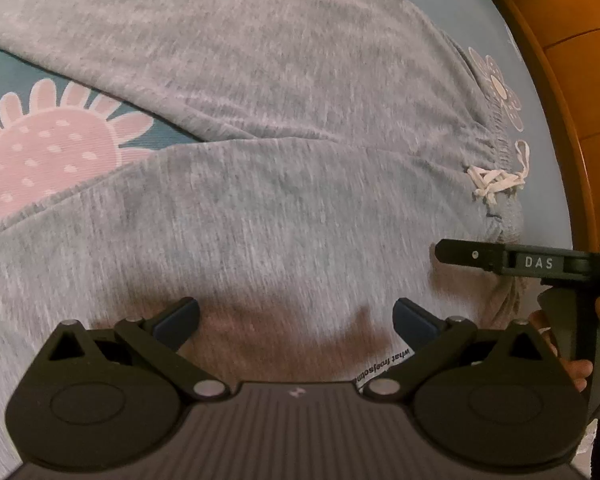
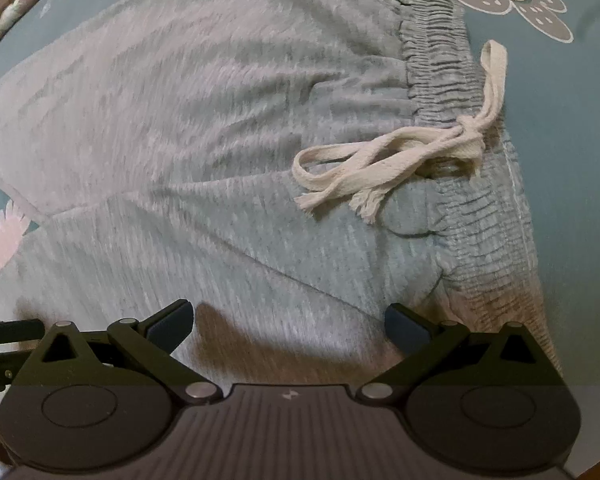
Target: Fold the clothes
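grey sweatpants (image 2: 204, 128) legs cropped, drawstring (image 2: 384, 160) visible

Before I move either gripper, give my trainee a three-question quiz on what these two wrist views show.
1. True or false: the left gripper already pinches the grey knit drawstring trousers.
2. Multiple choice: the cream woven drawstring is A) tied at the elastic waistband, ends lying loose on the fabric; B) held by the right gripper; C) missing.
3. Fill in: the trousers lie on a teal sheet printed with ____.

Key: 1 false, its jaws stand apart with nothing between them; 2 A; 3 flowers.
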Available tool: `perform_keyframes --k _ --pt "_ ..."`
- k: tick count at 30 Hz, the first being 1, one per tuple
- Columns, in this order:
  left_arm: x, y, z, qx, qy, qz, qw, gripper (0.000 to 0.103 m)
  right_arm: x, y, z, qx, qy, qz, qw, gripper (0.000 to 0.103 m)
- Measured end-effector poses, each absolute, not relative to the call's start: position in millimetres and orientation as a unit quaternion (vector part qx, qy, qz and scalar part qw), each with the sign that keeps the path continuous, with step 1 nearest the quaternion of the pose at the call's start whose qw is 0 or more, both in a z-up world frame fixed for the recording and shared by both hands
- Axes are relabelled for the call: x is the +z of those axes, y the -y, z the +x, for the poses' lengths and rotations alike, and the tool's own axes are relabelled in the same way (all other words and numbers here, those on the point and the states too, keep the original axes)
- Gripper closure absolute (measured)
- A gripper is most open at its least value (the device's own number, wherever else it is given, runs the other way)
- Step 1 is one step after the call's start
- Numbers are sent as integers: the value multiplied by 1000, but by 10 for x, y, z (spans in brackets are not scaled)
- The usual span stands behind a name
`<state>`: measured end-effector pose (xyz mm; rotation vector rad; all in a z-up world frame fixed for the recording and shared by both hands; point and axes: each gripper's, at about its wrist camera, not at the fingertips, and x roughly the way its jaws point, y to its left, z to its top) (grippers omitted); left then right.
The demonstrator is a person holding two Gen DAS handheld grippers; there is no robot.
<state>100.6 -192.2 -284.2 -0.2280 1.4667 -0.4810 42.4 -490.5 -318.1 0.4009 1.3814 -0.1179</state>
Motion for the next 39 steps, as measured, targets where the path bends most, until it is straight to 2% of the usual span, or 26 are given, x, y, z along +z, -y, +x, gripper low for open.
perform_keyframes --k 12,23,39 --pt "-2840 1935 975 -236 -657 -80 711 1 -3089 4937 396 -45 -626 192 755 0" --pt "-2860 1935 998 -244 -665 -81 701 1 -2992 5142 -121 -68 -646 244 720 0" --pt "-2865 1971 1010 -252 -671 -59 694 1 -2840 5222 -269 -82 -639 251 722 0"
